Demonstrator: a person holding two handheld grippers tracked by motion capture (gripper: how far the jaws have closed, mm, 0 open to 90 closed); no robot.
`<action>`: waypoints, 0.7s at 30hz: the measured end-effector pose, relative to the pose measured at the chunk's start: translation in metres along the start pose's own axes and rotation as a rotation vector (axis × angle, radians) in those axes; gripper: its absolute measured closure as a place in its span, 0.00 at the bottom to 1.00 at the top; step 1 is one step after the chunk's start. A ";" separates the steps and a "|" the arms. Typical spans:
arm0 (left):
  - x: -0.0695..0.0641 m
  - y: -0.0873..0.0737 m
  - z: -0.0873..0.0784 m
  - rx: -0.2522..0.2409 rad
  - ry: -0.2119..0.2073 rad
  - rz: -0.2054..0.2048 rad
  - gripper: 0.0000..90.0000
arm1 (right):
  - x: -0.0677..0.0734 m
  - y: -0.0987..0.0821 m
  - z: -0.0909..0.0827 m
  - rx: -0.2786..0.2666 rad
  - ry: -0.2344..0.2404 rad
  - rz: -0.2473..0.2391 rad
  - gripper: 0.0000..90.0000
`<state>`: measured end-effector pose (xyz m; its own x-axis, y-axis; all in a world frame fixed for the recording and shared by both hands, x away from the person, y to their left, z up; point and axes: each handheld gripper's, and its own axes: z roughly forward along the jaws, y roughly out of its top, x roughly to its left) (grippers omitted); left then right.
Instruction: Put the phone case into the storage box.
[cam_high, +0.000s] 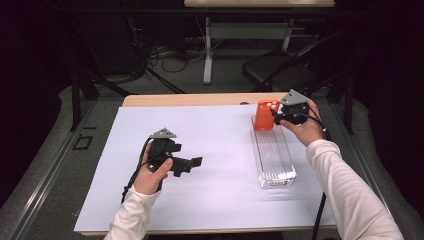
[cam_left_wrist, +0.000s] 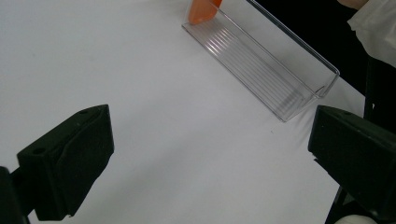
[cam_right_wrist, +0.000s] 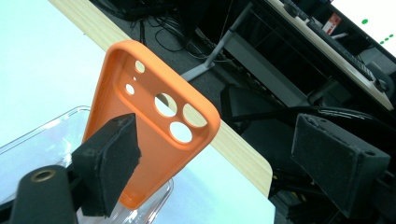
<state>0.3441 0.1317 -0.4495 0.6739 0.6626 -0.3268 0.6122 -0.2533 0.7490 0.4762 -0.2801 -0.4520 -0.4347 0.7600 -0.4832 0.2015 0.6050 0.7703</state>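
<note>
An orange phone case (cam_high: 264, 116) (cam_right_wrist: 144, 116) stands upright in the far end of a long clear plastic tray (cam_high: 274, 155) (cam_right_wrist: 28, 149); its camera holes face the right gripper view. My right gripper (cam_high: 276, 117) (cam_right_wrist: 224, 158) is beside the case with its jaws wide apart: one pad (cam_right_wrist: 109, 161) is close against the case, the other stands well clear. My left gripper (cam_high: 192, 164) (cam_left_wrist: 210, 154) hovers open over the white sheet, nothing between its jaws. In the left gripper view the tray (cam_left_wrist: 261, 60) lies ahead with the case (cam_left_wrist: 201, 11) at its far end.
A white sheet (cam_high: 210, 150) covers most of the wooden table (cam_high: 190, 100). Beyond the far edge stand a black chair (cam_high: 280, 70), a table leg and loose cables on the floor. The tray lies lengthwise on the sheet's right side.
</note>
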 end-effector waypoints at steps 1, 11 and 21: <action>0.000 0.000 0.000 0.000 0.000 0.000 0.01 | 0.000 0.000 -0.001 -0.002 0.012 0.017 0.16; 0.001 0.001 -0.003 -0.005 -0.001 -0.002 0.01 | -0.005 0.006 -0.014 0.005 0.063 0.084 0.00; 0.000 0.001 -0.005 -0.008 -0.001 -0.003 0.01 | -0.003 0.017 -0.024 0.023 0.108 0.166 0.00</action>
<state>0.3430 0.1349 -0.4462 0.6724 0.6629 -0.3292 0.6108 -0.2457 0.7527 0.4600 -0.2781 -0.4275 -0.4855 0.8205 -0.3018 0.2973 0.4796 0.8256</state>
